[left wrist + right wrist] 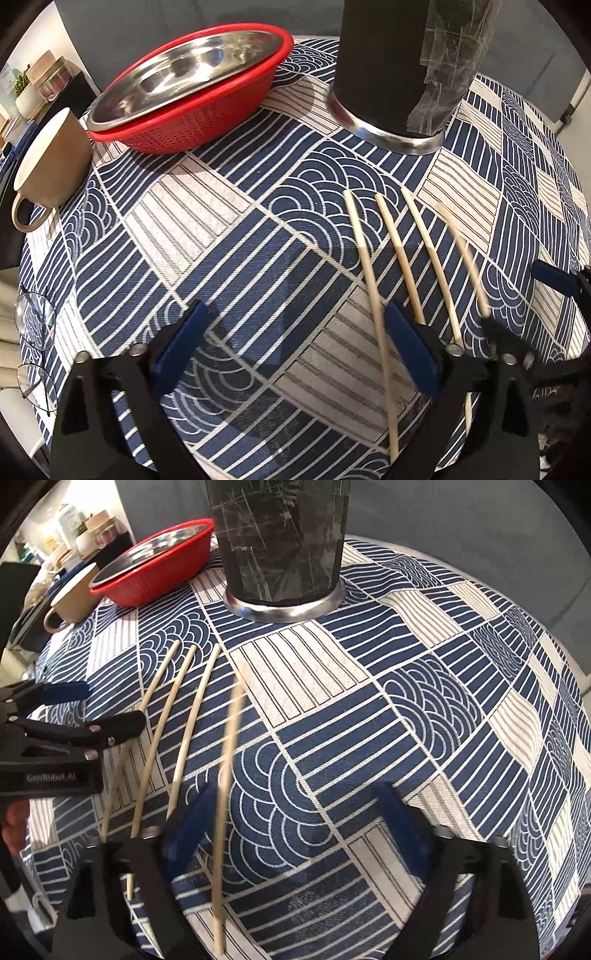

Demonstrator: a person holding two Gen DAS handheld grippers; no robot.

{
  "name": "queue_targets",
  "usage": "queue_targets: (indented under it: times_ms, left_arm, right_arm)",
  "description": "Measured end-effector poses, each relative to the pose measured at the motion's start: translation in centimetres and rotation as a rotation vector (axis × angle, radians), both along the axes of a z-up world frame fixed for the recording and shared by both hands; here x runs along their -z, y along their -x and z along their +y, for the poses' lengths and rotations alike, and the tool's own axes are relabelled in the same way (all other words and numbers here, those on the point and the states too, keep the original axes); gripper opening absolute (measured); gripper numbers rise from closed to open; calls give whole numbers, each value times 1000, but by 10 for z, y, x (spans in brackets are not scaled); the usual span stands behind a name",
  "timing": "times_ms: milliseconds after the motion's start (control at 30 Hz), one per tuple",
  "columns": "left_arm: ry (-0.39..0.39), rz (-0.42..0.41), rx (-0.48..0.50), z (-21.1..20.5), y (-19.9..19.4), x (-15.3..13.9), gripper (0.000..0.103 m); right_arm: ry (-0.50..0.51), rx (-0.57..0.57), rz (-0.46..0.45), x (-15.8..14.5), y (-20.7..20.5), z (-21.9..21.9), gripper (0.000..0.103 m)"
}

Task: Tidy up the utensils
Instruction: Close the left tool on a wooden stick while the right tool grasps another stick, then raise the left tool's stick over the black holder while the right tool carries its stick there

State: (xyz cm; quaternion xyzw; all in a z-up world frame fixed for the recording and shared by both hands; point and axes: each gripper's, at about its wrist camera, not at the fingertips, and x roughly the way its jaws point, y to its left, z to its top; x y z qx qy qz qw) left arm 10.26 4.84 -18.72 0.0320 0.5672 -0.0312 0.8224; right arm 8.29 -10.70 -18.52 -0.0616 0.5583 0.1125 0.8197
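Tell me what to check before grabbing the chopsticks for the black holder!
1. Is the left hand-held gripper open? ok.
2. Is the right hand-held gripper open? ok.
3. Is a chopstick between the left one's fingers? ok, the leftmost chopstick lies there, not pinched.
4. Is a chopstick between the right one's fingers? ok, the rightmost chopstick is there, blurred, not pinched.
5. Is the holder standing upright on the table? ok.
6. Is the holder's opening free? cannot tell, its top is out of view.
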Motion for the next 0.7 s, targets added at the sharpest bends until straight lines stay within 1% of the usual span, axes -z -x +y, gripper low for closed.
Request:
queue_targets:
  times_ms: [33,67,100,133,167,200,233,267,300,333,367,400,433,500,533,567,633,667,700]
  left_arm:
    - [0,-5,0,4,3,-1,81]
    - [3,-8,1,8,5,-4,74]
    - [3,-10,11,12,7,-5,67]
    - [5,-16,22,16,10,-6,64]
    - [8,-20,24,20,12,-8,55]
    - [11,-24,16,30,14,-8,49]
    - [18,-20,1,40,15,-9,44]
    - [21,-22,-15,50,17,-10,30]
    - [22,-22,-29,57,17,-11,20]
    - [37,-14,-50,67,17,-11,15]
    - [62,-1,-69,76,16,-11,8]
    - [88,12,-85,82,16,-11,5]
    - [125,32,-109,90,16,-11,5]
    - [165,57,-136,99,16,-11,5]
    - [173,72,-146,102,17,-11,5]
    - [173,85,-154,103,18,-12,5]
    - [207,86,-155,106,22,-17,5]
    - [234,83,-154,107,24,-21,5]
    - [245,80,-153,106,25,-25,5]
  right_arm:
    - [0,-3,0,-2,1,-1,55]
    - [0,-1,3,-5,1,-4,32]
    - [5,10,11,-7,1,-7,13]
    - [10,24,17,-6,2,-11,10]
    - [13,32,16,-6,3,-14,7]
    - [22,40,15,-6,3,-17,5]
    - [38,53,17,-6,3,-21,5]
    - [43,63,24,-6,3,-24,5]
    - [45,72,31,-6,3,-27,5]
    - [45,80,38,-6,3,-31,5]
    - [43,86,44,-6,2,-34,5]
    - [42,95,53,-6,1,-37,5]
    - [38,107,63,-7,0,-41,5]
    - [-14,141,99,-7,-4,-52,5]
    - [-54,155,115,-6,-5,-56,5]
    - [-138,187,144,-5,-7,-66,5]
    - [-254,262,192,-2,-10,-85,5]
    - [-299,284,199,-3,-10,-92,5]
    - [-327,296,197,-4,-11,-96,5]
